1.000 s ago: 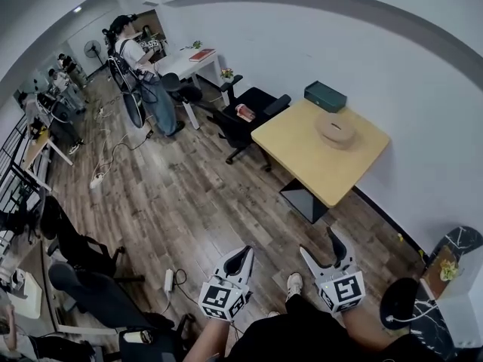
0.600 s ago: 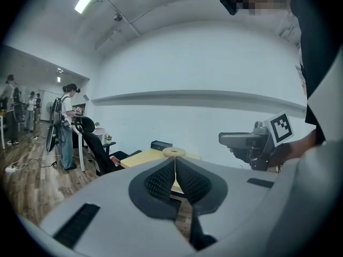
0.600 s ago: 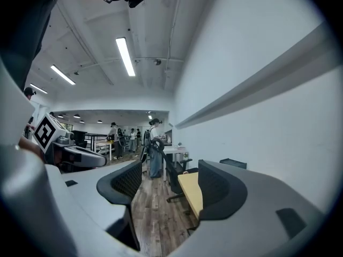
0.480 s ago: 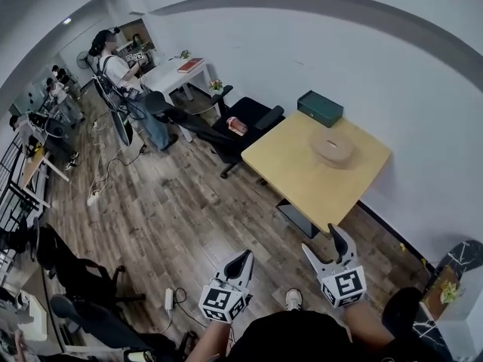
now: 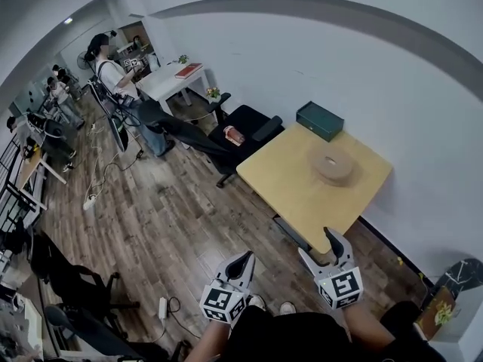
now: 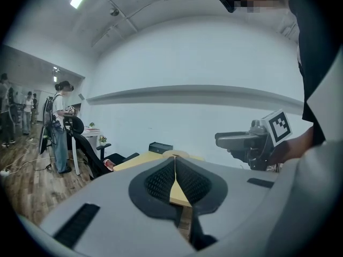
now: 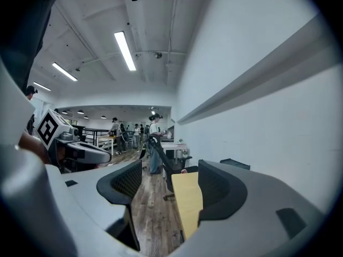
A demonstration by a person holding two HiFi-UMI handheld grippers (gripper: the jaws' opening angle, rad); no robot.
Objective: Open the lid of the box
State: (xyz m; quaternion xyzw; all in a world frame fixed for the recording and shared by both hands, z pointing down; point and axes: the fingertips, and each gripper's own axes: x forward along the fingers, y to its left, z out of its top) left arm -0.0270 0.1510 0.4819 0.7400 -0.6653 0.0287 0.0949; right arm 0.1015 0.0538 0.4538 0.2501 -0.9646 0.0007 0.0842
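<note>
A dark green box (image 5: 320, 121) with its lid down stands at the far corner of the yellow table (image 5: 302, 191), against the white wall. It also shows in the left gripper view as the box (image 6: 160, 146) and in the right gripper view as the box (image 7: 235, 164). A round wooden dish (image 5: 333, 164) lies nearer on the table. My left gripper (image 5: 240, 261) hangs over the floor short of the table, its jaws shut and empty (image 6: 174, 157). My right gripper (image 5: 326, 246) is just before the table's near corner, open and empty (image 7: 169, 171).
A black office chair (image 5: 241, 130) stands at the table's left side. Behind it are a white desk (image 5: 177, 78) and a standing person (image 5: 113, 70). Cables and a power strip (image 5: 162, 308) lie on the wooden floor, with more chairs at the lower left.
Both grippers have moved forward together towards the yellow table, which now sits closer in the head view. The right jaws stay open and the left stay shut.
</note>
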